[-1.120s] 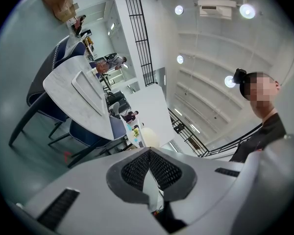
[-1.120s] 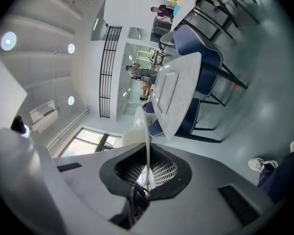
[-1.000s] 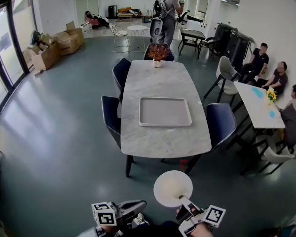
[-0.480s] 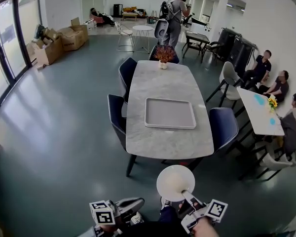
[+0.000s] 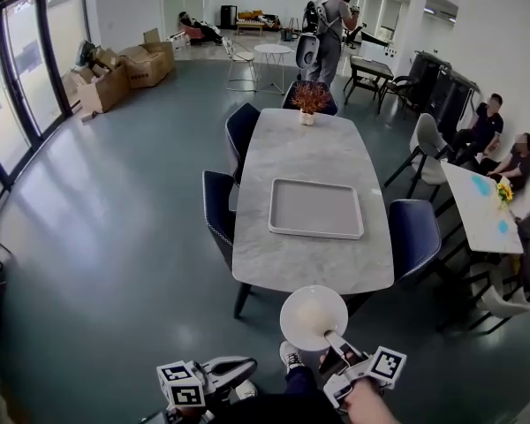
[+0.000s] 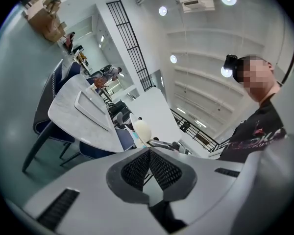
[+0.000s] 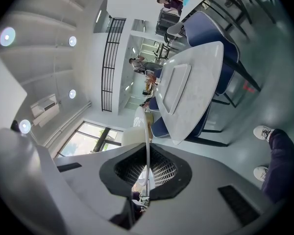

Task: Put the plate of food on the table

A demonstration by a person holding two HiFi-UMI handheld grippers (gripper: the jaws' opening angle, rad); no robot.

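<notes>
A round white plate [image 5: 313, 317] hangs over the grey floor just short of the marble table's [image 5: 293, 268] near end, and no food shows on it. My right gripper [image 5: 332, 340] is shut on its near rim; in the right gripper view the plate [image 7: 147, 131] stands edge-on between the pads. My left gripper [image 5: 247, 367] is low at the left, shut and empty, its pads [image 6: 137, 168] meeting at the tips. From there the plate [image 6: 142, 129] shows beside the table [image 6: 68, 126]. A grey tray [image 5: 316, 208] lies mid-table.
Dark blue chairs [image 5: 219, 215] [image 5: 415, 230] flank the table, and a flower vase [image 5: 308, 101] stands at its far end. A person [image 5: 331, 25] stands beyond it. Seated people [image 5: 490, 126] and a white table [image 5: 481, 203] are at the right. Cardboard boxes [image 5: 115, 73] sit far left.
The table has come nearer and drifted right in the head view as I walked toward it. The plate stays in the right gripper, now close to the table's near edge.
</notes>
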